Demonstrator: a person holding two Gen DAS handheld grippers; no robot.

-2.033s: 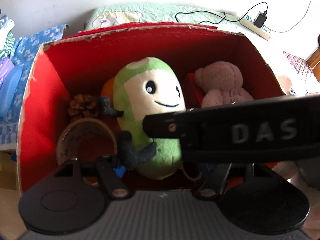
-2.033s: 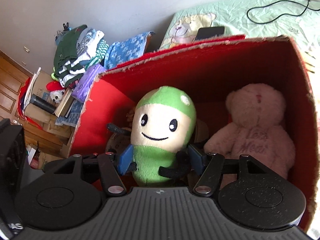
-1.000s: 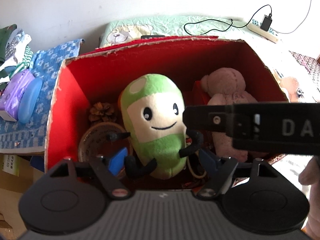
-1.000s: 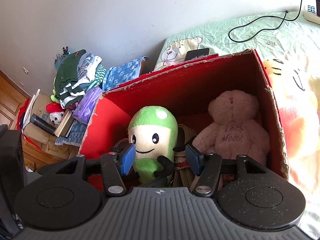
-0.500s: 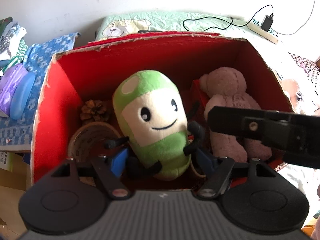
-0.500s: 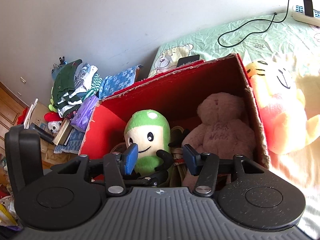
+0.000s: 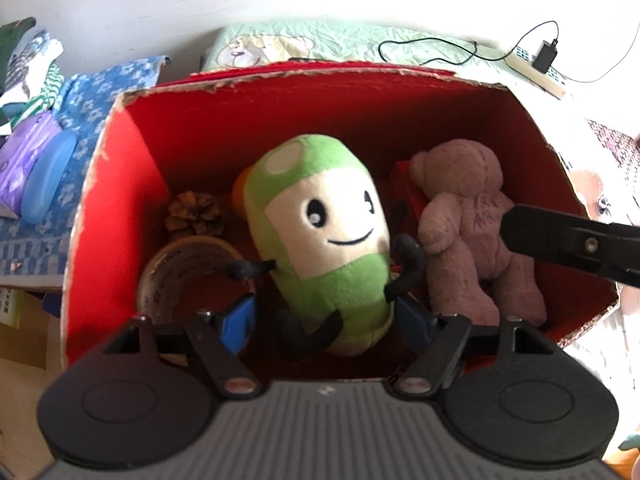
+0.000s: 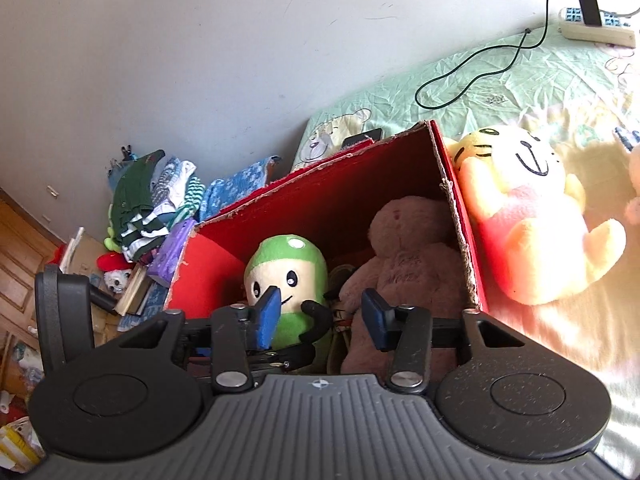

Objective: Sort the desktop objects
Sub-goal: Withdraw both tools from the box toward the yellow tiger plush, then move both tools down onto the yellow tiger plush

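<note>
A green and cream plush toy (image 7: 324, 240) with a smiling face stands in the red cardboard box (image 7: 100, 200), beside a pale pink teddy bear (image 7: 476, 240). My left gripper (image 7: 328, 324) is open, its blue pads on either side of the green plush's lower body. My right gripper (image 8: 322, 316) is open and empty above the box's near edge; the green plush (image 8: 286, 276) and pink bear (image 8: 404, 264) lie beyond it. A yellow and pink plush (image 8: 528, 216) lies on the bed outside the box (image 8: 460, 216).
In the box are also a pine cone (image 7: 195, 212) and a roll of tape (image 7: 188, 276). The right gripper's body (image 7: 576, 240) crosses the left view's right side. Folded clothes (image 8: 152, 200), a power strip (image 8: 596, 28) and cable lie around.
My right gripper has pulled back and up from the box, leaving the green plush inside. My left gripper has closed in low around the plush, jaws still open.
</note>
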